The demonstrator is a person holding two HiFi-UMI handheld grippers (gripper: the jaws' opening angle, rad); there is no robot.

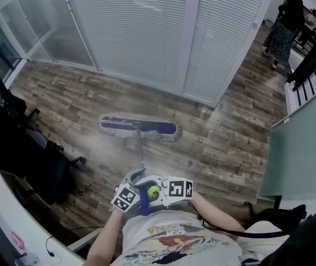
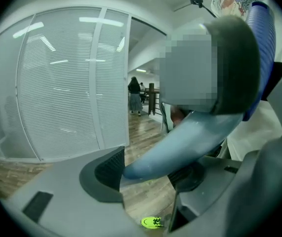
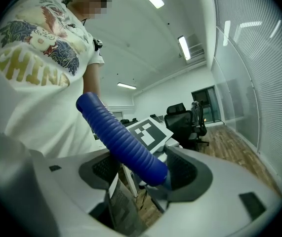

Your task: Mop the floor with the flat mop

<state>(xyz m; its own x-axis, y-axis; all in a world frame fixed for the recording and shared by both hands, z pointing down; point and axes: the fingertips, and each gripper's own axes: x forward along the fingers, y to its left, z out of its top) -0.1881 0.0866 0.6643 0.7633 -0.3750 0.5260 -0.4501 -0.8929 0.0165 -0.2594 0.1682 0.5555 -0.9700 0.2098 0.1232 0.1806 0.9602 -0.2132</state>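
Wood-plank floor (image 1: 80, 93) by white blinds (image 1: 141, 26), mop out front.
Two-point hold, probably for steering: left gripper (image 2: 148, 174) clamps the grey metal mop pole (image 2: 190, 142), right gripper (image 3: 141, 174) clamps the blue ribbed grip (image 3: 121, 137). The purple-white flat mop pad (image 1: 138, 127) lies well ahead of both.

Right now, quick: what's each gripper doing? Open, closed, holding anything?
Left gripper: closed on the mop handle, on its grey shaft.
Right gripper: closed on the blue ribbed grip at the handle's top.
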